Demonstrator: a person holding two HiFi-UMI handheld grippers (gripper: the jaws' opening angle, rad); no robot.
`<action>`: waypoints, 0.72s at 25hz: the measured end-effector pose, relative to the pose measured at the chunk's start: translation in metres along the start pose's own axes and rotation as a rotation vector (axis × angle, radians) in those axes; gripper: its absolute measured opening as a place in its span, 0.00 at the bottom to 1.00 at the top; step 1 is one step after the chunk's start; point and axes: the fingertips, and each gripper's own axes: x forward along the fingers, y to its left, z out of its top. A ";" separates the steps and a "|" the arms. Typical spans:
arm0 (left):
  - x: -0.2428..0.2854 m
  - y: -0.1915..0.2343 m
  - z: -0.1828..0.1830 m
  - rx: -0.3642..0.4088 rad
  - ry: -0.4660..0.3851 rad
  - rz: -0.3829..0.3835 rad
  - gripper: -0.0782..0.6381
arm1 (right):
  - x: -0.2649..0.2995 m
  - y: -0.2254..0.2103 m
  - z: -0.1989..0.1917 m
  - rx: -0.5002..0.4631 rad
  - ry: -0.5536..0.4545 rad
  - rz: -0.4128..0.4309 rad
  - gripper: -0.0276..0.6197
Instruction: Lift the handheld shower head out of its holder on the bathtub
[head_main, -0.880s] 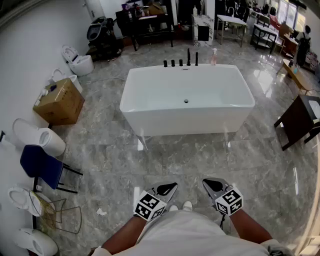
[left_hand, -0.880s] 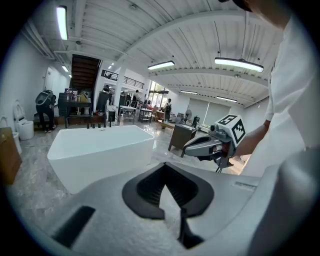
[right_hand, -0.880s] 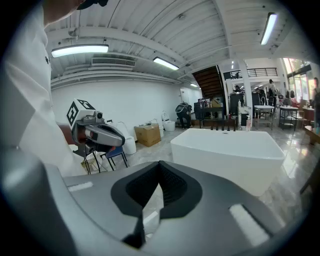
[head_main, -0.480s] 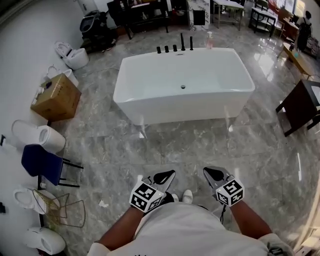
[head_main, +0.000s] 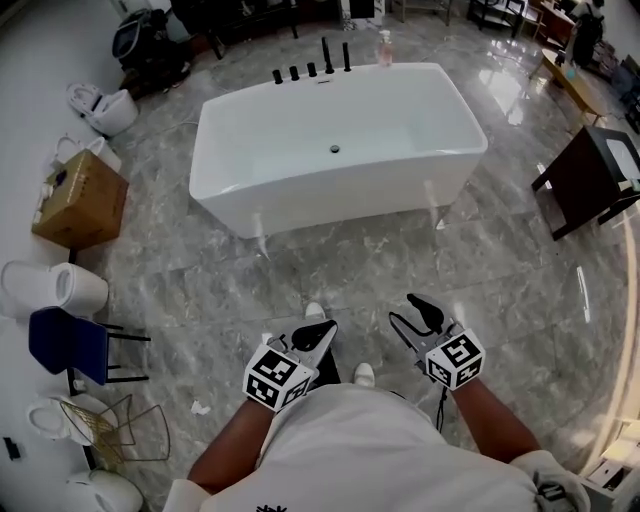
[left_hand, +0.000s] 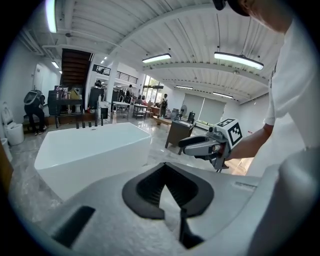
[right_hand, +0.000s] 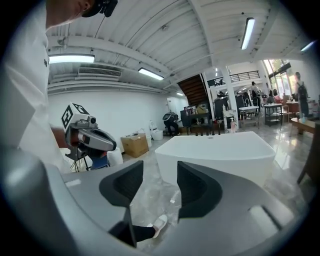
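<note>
The white bathtub (head_main: 330, 160) stands on the marble floor several steps ahead. A row of black fittings (head_main: 310, 68) rises from its far rim; the tall slim one (head_main: 326, 52) looks like the handheld shower head, too small to make out. Both grippers are held low near my body, far short of the tub. My left gripper (head_main: 318, 335) is shut, its tips meeting with nothing between them (left_hand: 166, 167). My right gripper (head_main: 412, 315) is open and empty (right_hand: 160, 175). Each gripper view shows the tub (left_hand: 90, 150) (right_hand: 220, 150) and the other gripper.
A pink bottle (head_main: 384, 48) stands on the tub's far rim. Along the left wall are a cardboard box (head_main: 80, 200), toilets (head_main: 55, 285), a blue chair (head_main: 70, 340) and a wire basket (head_main: 100, 425). A dark wooden table (head_main: 590, 180) stands at the right.
The person has stepped toward the tub, which now sits lower and further left in the head view. Both grippers stay in front of the body, slightly higher.
</note>
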 end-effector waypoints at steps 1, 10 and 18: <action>0.004 0.008 0.004 -0.001 -0.002 -0.011 0.12 | 0.007 -0.005 0.003 0.002 0.003 -0.010 0.38; 0.038 0.117 0.056 0.030 -0.007 -0.124 0.12 | 0.091 -0.058 0.054 0.006 0.023 -0.133 0.43; 0.038 0.218 0.086 0.053 -0.020 -0.181 0.12 | 0.182 -0.086 0.107 -0.025 0.029 -0.211 0.43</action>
